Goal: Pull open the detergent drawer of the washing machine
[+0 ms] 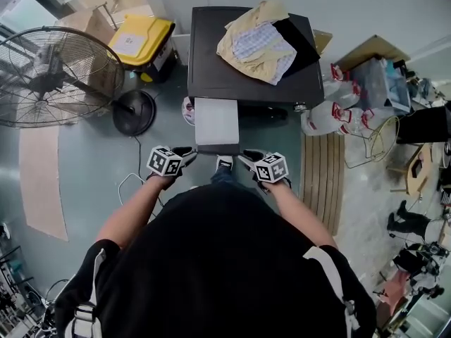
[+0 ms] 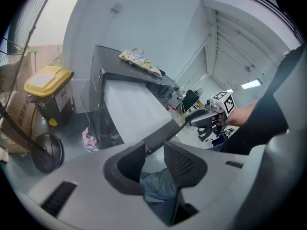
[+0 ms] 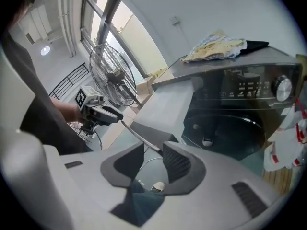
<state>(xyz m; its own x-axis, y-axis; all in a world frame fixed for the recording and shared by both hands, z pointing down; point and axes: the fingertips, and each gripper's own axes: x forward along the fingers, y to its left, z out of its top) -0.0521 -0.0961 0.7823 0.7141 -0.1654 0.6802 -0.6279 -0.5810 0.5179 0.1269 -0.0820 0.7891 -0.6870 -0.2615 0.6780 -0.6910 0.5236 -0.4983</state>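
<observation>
The detergent drawer stands far out of the washing machine. My left gripper and right gripper gape empty at its near edge; job looks done.

There is one washing machine with one drawer, and one heap of clothes lies on its top. There are also one fan and one bin with a yellow lid. One person holds two grippers: the left gripper and the right gripper.
</observation>
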